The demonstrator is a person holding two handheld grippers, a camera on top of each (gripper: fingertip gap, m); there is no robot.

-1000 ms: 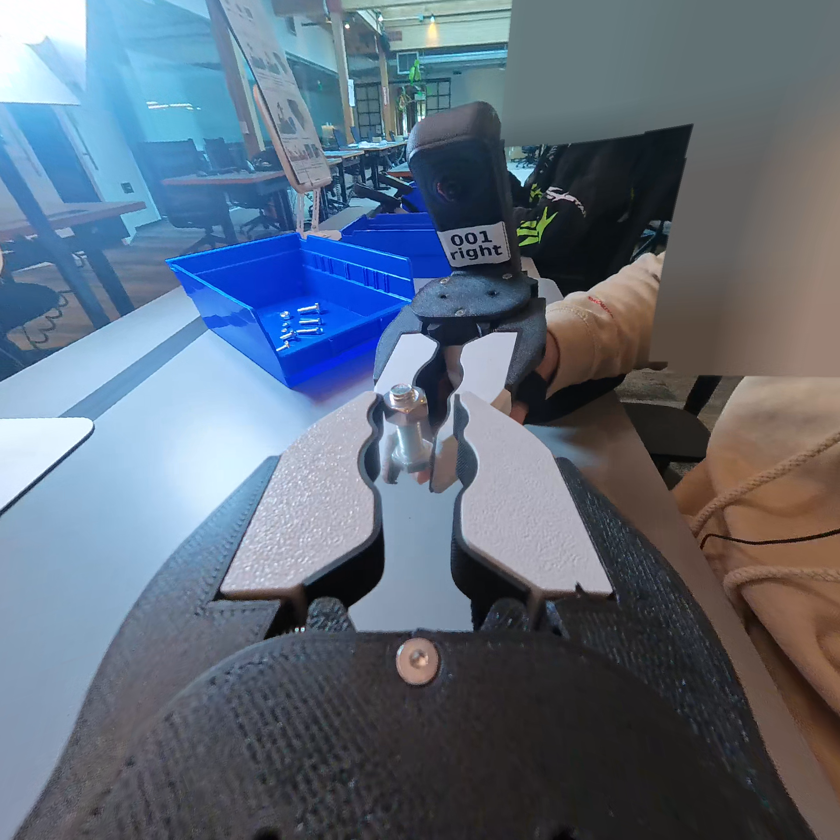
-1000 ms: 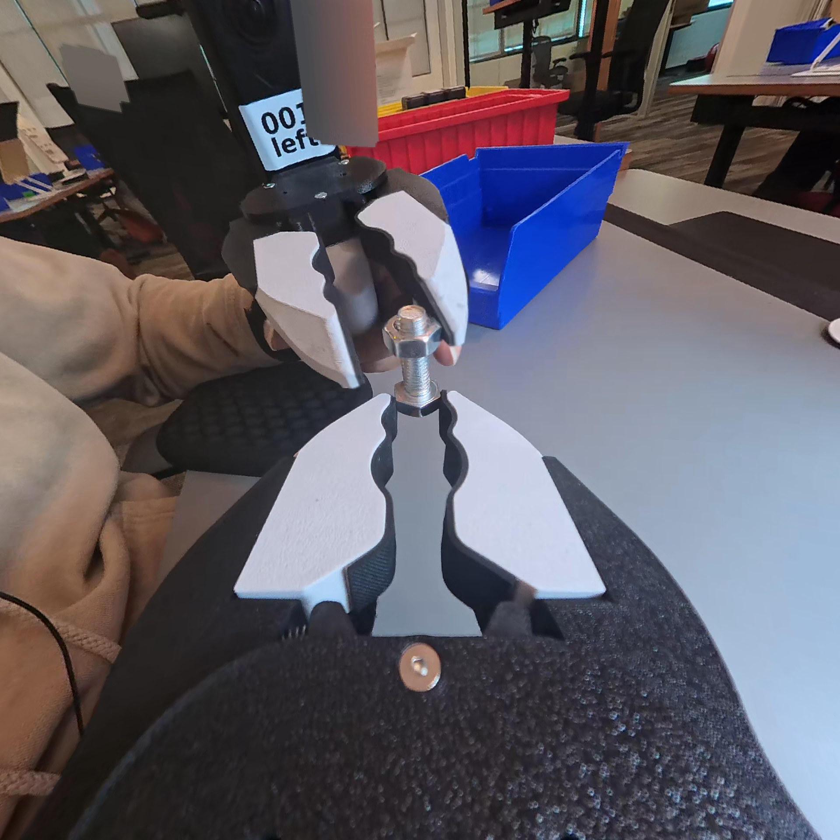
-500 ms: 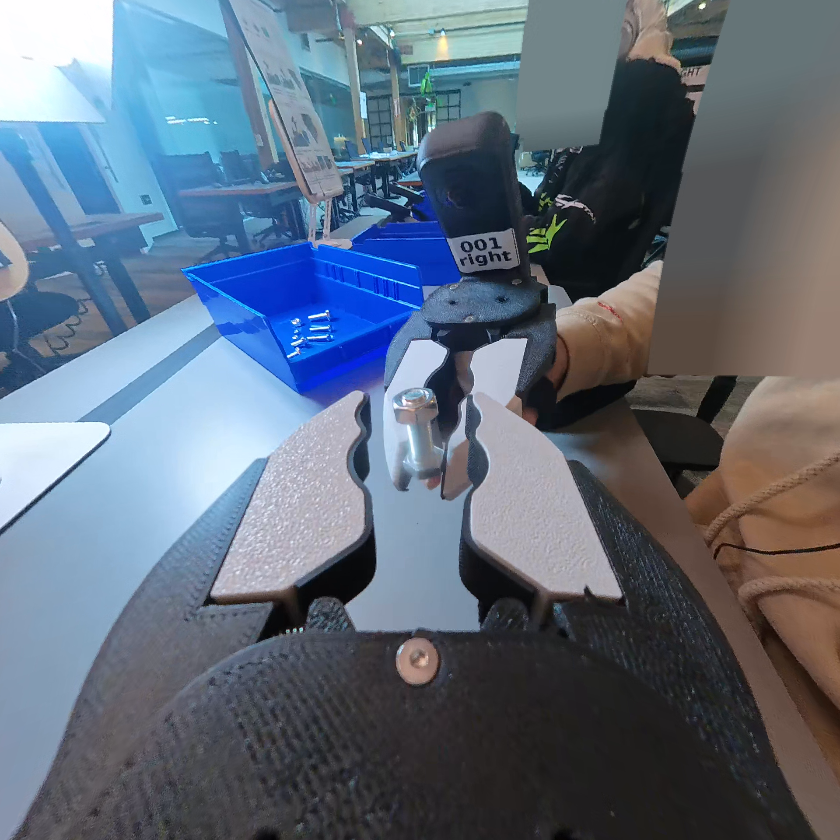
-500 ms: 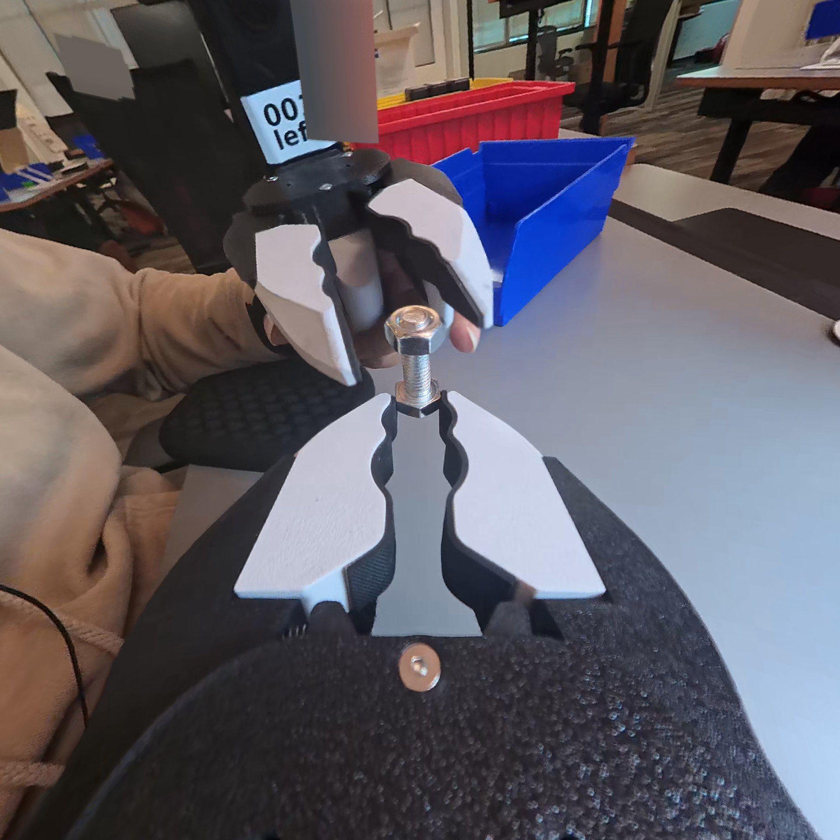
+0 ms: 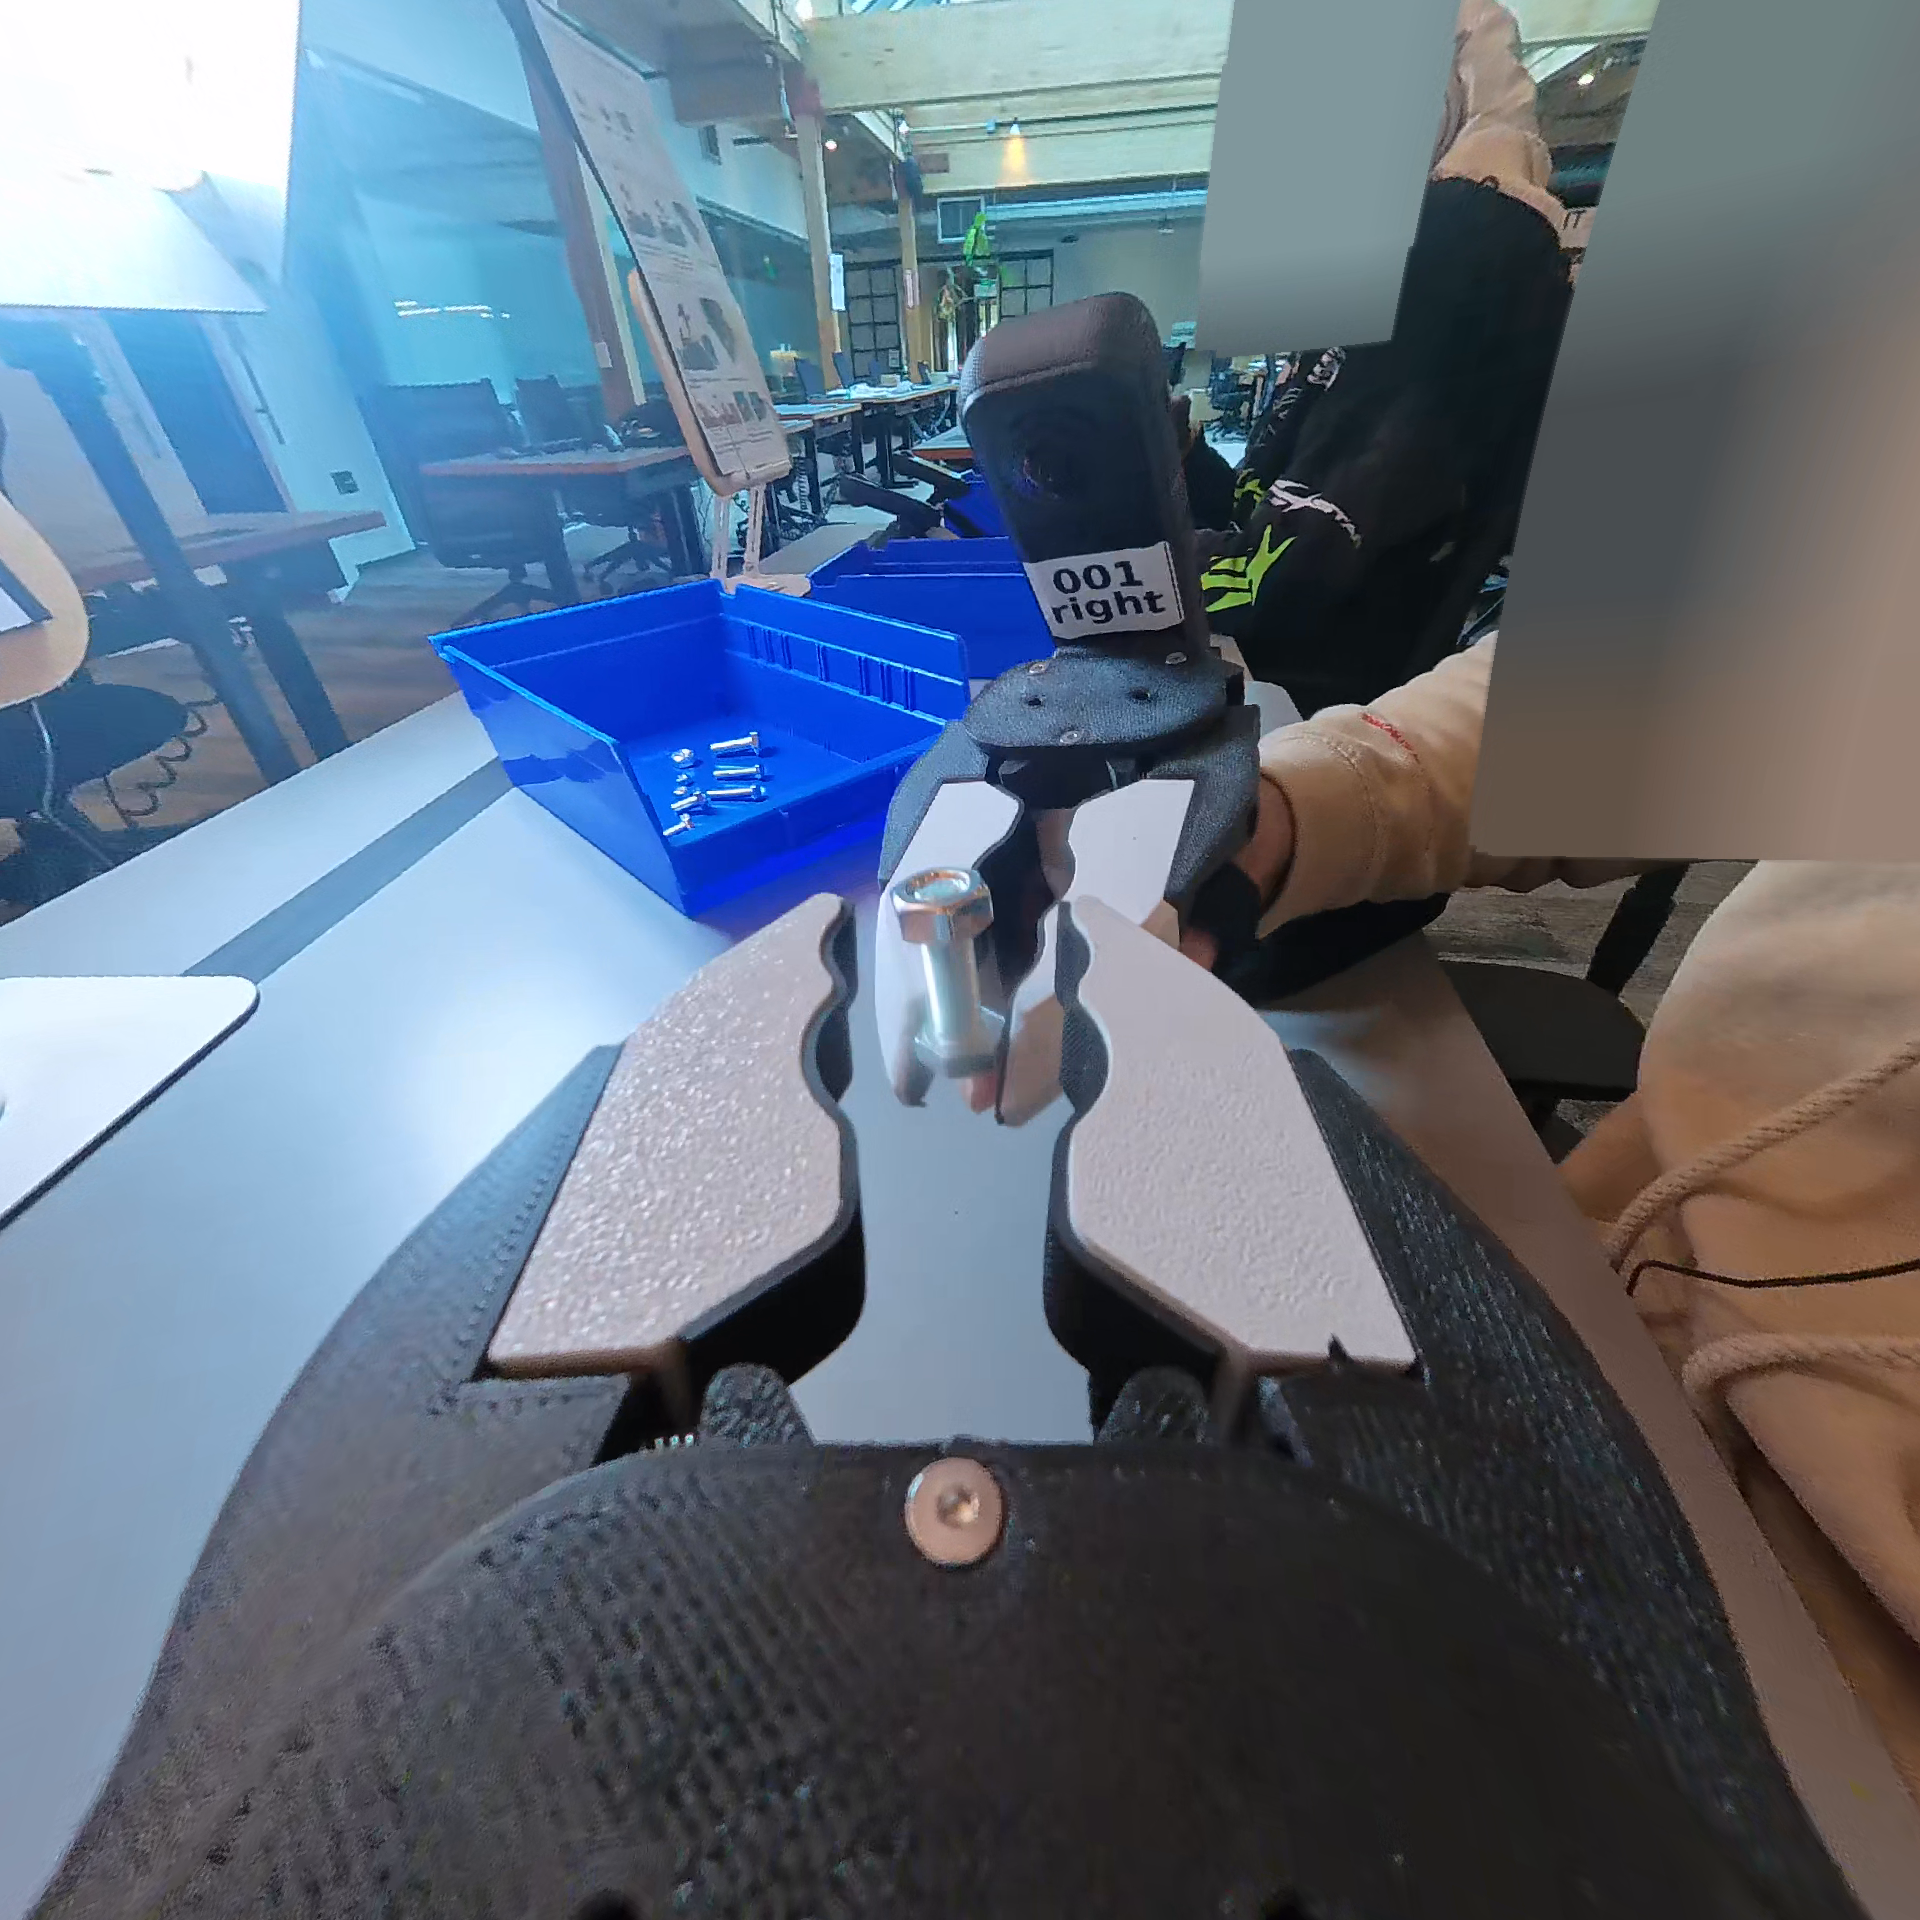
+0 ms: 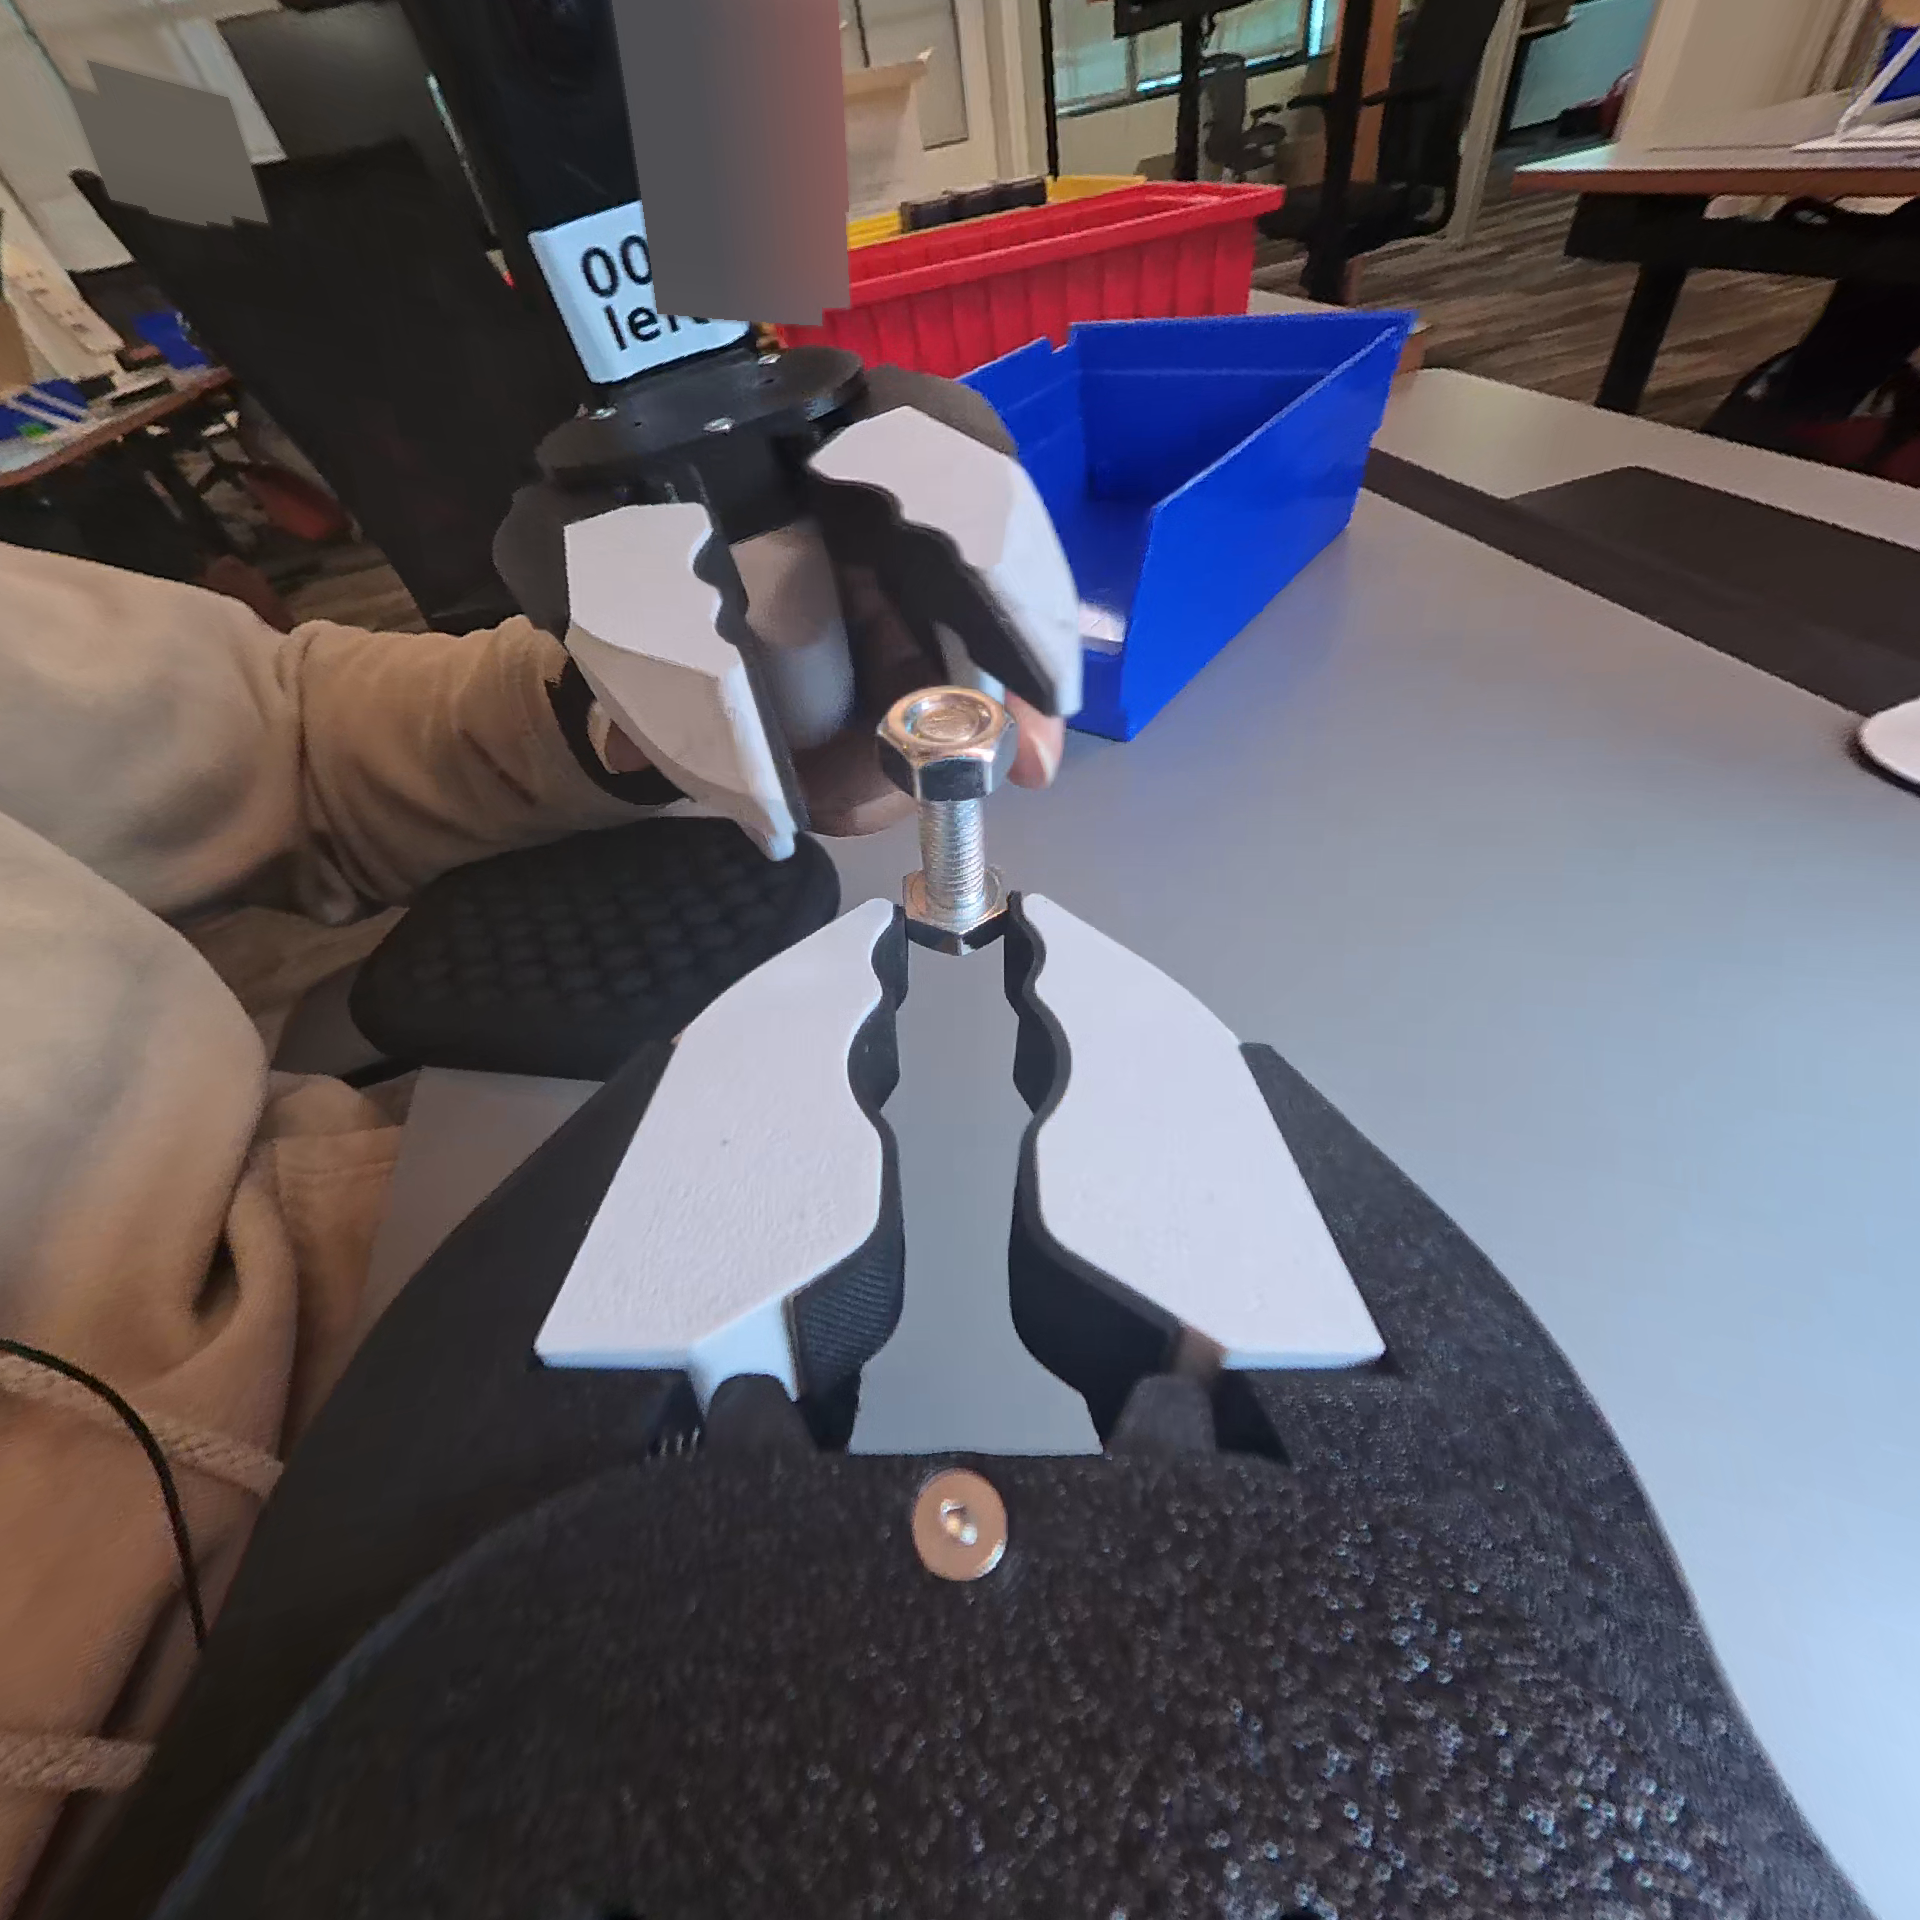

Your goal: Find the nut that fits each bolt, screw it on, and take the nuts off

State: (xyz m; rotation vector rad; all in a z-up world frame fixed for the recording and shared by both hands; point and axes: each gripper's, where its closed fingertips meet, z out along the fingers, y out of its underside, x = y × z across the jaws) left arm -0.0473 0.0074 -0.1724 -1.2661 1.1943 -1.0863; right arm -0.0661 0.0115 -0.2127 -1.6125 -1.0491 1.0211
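A silver bolt (image 6: 948, 821) stands upright with its hex head on top, and a nut (image 6: 954, 923) is threaded on its lower end. My right gripper (image 6: 954, 914) is shut on the nut and holds the bolt above the grey table (image 6: 1455, 935). My left gripper (image 5: 956, 920) is open, with its fingers on either side of the bolt head (image 5: 940, 904) and apart from it. In the left wrist view the right gripper (image 5: 951, 1081) faces me and holds the nut (image 5: 951, 1049). In the right wrist view the left gripper (image 6: 920, 769) is open behind the bolt head.
A blue bin (image 5: 582, 707) with several loose bolts (image 5: 717, 774) stands on the table behind. Another blue bin (image 6: 1247, 499) and a red bin (image 6: 1039, 260) stand on the other side. A white pad (image 5: 94, 1049) lies at the left. A person's sleeves are close by. The gap from one gripper's tips to the other's is roughly 4 cm.
My left gripper was closed around the bolt head a second ago. It has since opened and let go. The right gripper still holds the nut and bolt in place.
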